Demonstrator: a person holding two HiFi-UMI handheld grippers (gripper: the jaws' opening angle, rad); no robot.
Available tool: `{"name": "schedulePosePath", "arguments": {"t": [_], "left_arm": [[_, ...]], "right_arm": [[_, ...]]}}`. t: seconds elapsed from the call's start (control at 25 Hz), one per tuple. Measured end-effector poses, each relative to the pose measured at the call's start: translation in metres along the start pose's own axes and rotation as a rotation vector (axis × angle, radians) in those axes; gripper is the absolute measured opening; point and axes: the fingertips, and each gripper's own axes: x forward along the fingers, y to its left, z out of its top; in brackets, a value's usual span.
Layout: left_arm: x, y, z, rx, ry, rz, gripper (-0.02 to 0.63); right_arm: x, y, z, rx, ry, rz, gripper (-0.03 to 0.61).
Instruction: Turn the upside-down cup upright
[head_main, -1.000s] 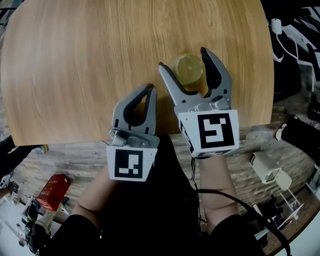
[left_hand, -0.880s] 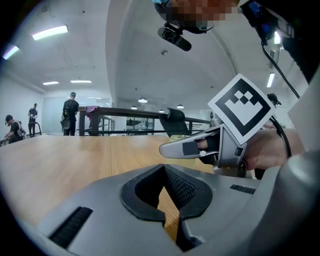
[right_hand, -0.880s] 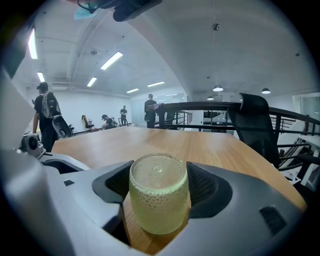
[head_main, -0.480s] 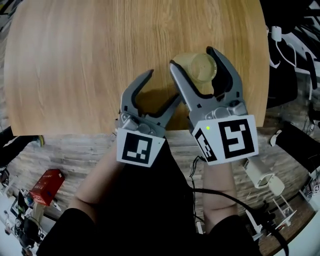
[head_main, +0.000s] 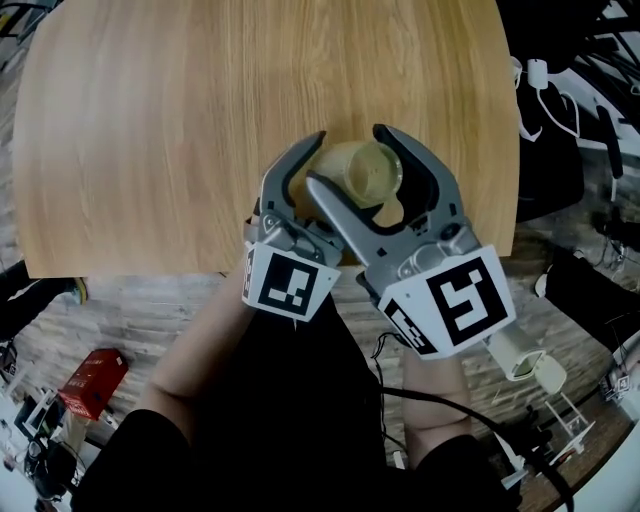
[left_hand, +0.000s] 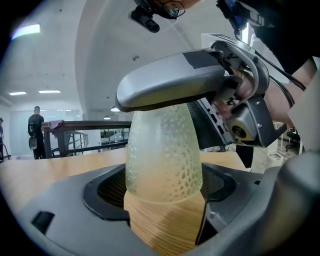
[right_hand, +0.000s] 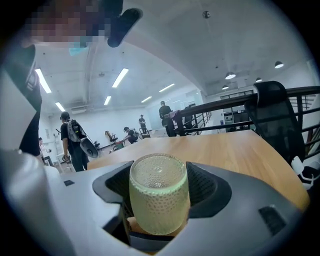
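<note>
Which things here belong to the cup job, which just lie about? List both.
Job: dimpled yellow-green glass cup, right gripper clamping it, left gripper with jaws just opened around it.
Lying about: red box, white device, both on the floor.

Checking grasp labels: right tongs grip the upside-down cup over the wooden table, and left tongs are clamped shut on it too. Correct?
Not quite. The left tongs are open, not shut. They have just been opening, spread to either side of the cup, as the left gripper view shows. The rest holds: the right tongs grip the upside-down cup over the wooden table.
</note>
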Motion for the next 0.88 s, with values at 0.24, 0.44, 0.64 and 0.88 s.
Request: {"name": "schedulePosePath", "arguments": {"t": [0.24,0.44,0.64,0.88], "left_arm": [[0.002,-0.008,-0.005,0.003,0.015,-0.033,0.408],[-0.003,-0.005,-0.001,0.018,-0.008,-0.024,0.401],[-0.008,0.001,0.008,0.030,-0.031,-0.017,0.399],[-0.016,0.003,0.008,0.044,-0.043,-0.021,0.399]], "right_arm": [[-0.002,-0.002,-0.008,0.028,0.004,0.004,0.327],[-0.004,-0.004,-0.003,0.023,-0.034,-0.012,0.327],[-0.008,-0.021,0.009,0.061,-0.109,-0.063,0.328],[-0.011,-0.039,0.006,0.125,-0.159,-0.140,0.328]]}}
